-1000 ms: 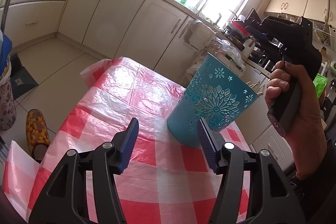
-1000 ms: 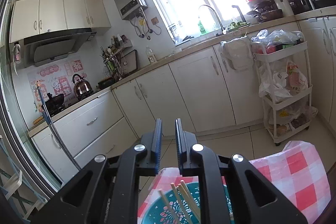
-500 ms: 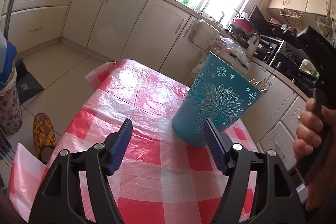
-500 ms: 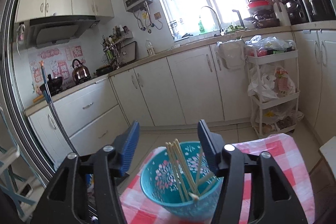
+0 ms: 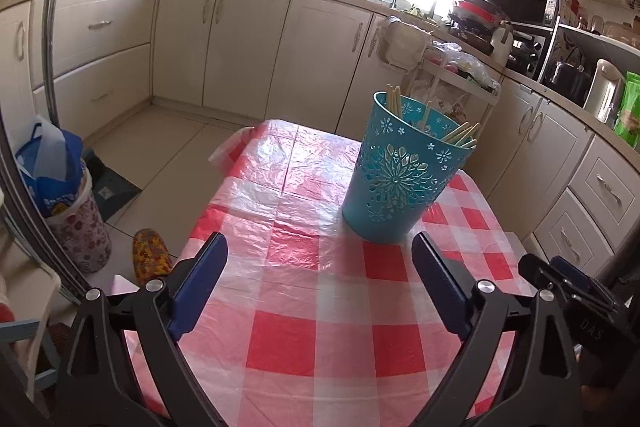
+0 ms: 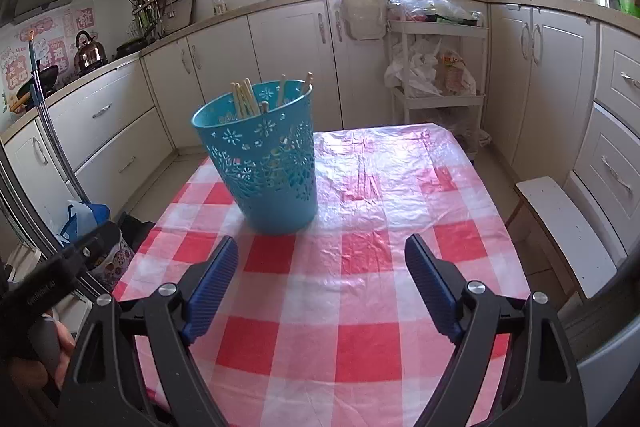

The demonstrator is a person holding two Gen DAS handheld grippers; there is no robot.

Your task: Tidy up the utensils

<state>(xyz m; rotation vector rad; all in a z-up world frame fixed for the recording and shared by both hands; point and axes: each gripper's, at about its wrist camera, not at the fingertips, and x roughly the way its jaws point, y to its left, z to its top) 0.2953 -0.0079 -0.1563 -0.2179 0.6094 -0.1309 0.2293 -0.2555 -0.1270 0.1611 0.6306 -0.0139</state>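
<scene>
left wrist view: the left tool [image 5: 320, 265] stands wide, its jaws just opened, nothing between them. near ahead of it a teal perforated plastic basket [image 5: 402, 183] holding pale wooden chopsticks [image 5: 460, 133] sits upright on the red-and-white checked tabletop [image 5: 340, 327]. the right tool [image 6: 322, 267], likewise just opened wide and empty, hovers near the basket.

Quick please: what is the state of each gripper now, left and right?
Left gripper: open, jaws just opened wider, nothing between them.
Right gripper: open, jaws just opened wider, holding nothing.
</scene>
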